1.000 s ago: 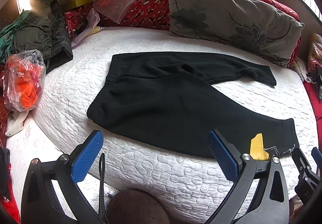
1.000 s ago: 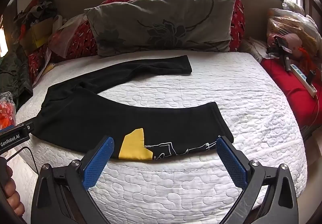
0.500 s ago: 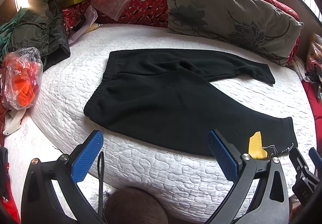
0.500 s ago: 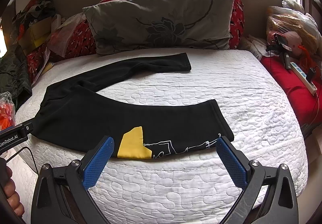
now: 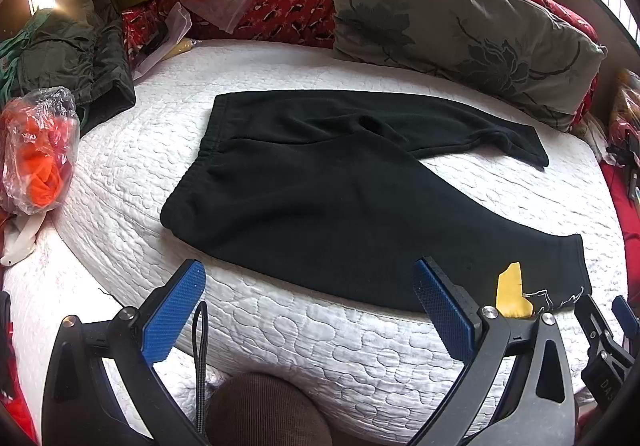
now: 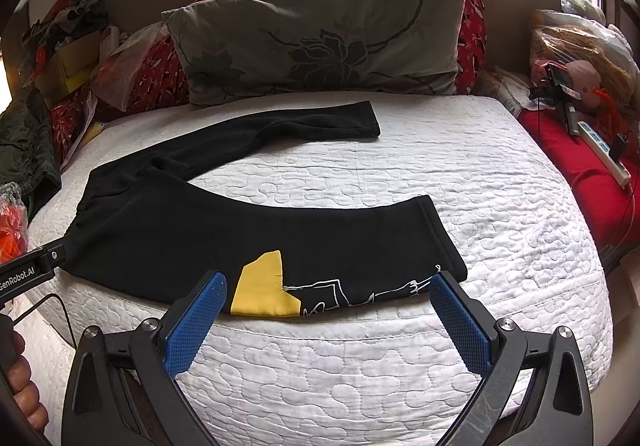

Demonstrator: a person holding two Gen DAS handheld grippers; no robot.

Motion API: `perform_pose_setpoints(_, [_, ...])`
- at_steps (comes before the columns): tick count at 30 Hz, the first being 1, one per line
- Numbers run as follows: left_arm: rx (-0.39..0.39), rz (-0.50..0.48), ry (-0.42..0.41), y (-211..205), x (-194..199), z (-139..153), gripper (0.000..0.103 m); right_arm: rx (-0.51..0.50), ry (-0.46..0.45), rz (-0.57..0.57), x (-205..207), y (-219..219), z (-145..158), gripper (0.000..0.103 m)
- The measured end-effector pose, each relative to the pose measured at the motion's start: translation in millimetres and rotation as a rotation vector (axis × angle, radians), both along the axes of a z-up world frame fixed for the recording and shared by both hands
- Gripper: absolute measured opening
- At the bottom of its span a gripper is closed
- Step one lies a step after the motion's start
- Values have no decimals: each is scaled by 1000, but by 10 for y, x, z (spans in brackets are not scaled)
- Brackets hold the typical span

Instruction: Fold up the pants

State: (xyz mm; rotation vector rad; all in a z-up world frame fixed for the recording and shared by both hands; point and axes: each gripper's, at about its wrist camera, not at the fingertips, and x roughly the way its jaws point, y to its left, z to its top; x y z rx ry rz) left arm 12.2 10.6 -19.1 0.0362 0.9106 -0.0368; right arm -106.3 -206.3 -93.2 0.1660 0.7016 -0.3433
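The pants (image 5: pixel 328 197) lie spread flat on the bed (image 5: pixel 320 338), occupying the centre of both frames, with the waistband toward the left and the two legs running to the right. The legs are splayed apart: one reaches toward the upper right beside the pillow (image 6: pixel 320 41), the other curves along the near edge of the bed. This open layout leaves both legs exposed, so the first fold, judged from the task, is to bring one leg over the other. A yellow patch (image 6: pixel 264 288) and white line artwork sit on the near leg, lower centre of the right wrist view; the artwork is too small to read. The left gripper (image 5: pixel 308 310) hovers short of the bed edge in the lower part of its frame, jaws wide and holding nothing. The right gripper (image 6: pixel 328 314) hovers in front of the near leg's cuff, jaws likewise wide and empty, framing the patch and the cuff. Neither gripper touches the cloth. The left gripper's body shows at the left edge of the right wrist view, bearing the lettering "GenRobot.AI". A plastic bag (image 5: pixel 38 149) with orange contents rests at the left of the left wrist view.
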Motion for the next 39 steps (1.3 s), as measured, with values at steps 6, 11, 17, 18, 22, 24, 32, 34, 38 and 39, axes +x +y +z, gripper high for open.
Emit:
perform_pose_setpoints(6, [-5, -2, 8, -7, 4, -22, 103, 3, 9, -1, 12, -7, -8, 102])
perform_pose_setpoints(11, [-10, -4, 14, -16, -6, -25, 103, 5, 12, 0, 14, -8, -19, 102])
perform_pose_setpoints(17, [-14, -7, 15, -32, -11, -16, 103, 4, 12, 1, 14, -5, -25, 102])
perform_pose_setpoints(18, [-15, -7, 18, -33, -8, -17, 103, 5, 12, 1, 14, -5, -26, 102])
perform_pose_setpoints(22, [-24, -5, 22, -36, 13, -13, 103, 5, 13, 2, 13, -2, -31, 102])
perform_pose_setpoints(24, [-26, -6, 23, -42, 17, -13, 103, 7, 16, 3, 21, 3, -40, 102])
perform_pose_setpoints(32, [-21, -10, 30, -79, 39, -36, 103, 11, 15, 3, 54, -14, -39, 102])
perform_pose_setpoints(34, [-20, -10, 36, -81, 64, -44, 103, 10, 16, 6, 68, -20, -39, 102])
perform_pose_setpoints(38, [-16, -5, 53, -45, 190, -51, 103, 19, 23, 10, 171, -108, -8, 102])
perform_pose_setpoints(39, [-19, 0, 66, -19, 266, -51, 103, 23, 22, 7, 216, -152, 12, 102])
